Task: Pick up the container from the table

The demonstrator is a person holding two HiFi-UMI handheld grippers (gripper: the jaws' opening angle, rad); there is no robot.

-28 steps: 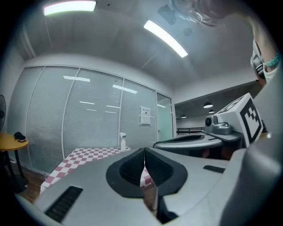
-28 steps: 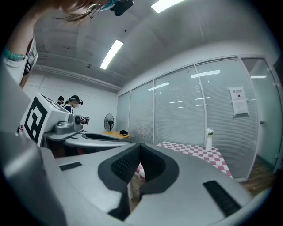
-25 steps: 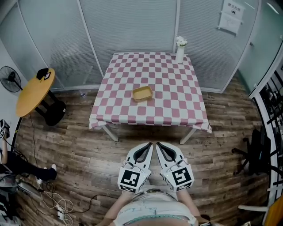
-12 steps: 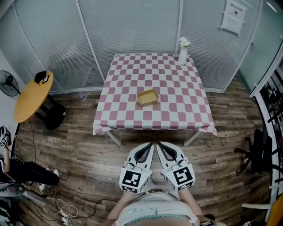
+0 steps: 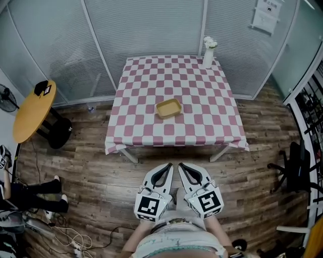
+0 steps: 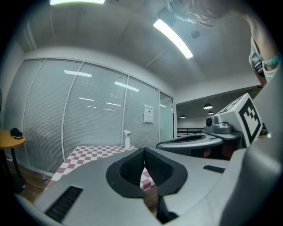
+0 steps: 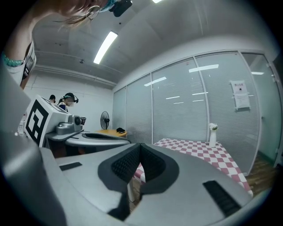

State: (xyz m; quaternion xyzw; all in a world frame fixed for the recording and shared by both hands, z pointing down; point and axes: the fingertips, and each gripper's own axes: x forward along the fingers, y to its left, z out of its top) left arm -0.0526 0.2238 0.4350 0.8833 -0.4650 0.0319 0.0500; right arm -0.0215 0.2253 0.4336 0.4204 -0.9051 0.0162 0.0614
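No text could be read. The paper notice point(image 5: 266, 15) on the glass wall point(image 5: 237, 40) carried print, too small to make out. The left marker cube point(image 5: 149, 206) and right marker cube point(image 5: 206, 201) showed black-and-white square patterns only, no letters or numbers.

An office room — glass partitions point(image 5: 146, 30) with blinds, a posted notice point(image 5: 266, 15), a swivel chair point(image 5: 295, 169).

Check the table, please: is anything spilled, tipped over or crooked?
Nothing is spilled or tipped. The vase stands upright at the far right corner of the table. Only the container lies slightly turned against the checks.
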